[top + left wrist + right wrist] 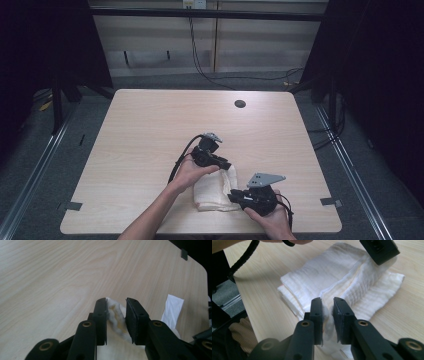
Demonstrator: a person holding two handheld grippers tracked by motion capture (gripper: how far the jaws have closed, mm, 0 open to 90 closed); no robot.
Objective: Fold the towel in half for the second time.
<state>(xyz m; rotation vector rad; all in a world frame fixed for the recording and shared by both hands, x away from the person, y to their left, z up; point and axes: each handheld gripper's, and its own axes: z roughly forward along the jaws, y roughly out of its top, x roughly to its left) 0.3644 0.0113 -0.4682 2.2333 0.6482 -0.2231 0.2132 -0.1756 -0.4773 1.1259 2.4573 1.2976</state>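
A folded white cloth (215,190) lies near the table's front edge, between the person's two hands. My left gripper (227,165) comes down on the cloth's far right corner. In the left gripper view its jaws (116,302) are shut on a raised fold of the cloth (115,315). My right gripper (233,196) reaches in from the right at the cloth's near edge. In the right gripper view its jaws (327,301) pinch a fold of the cloth (329,272), and one jaw of the left gripper (379,250) presses on the cloth farther off.
The light wooden table (150,130) has a round cable hole (240,104) at the back. Grey tape tabs (74,205) mark the front corners. A black cable (244,257) trails from the left gripper. Dark floor and rails flank the table.
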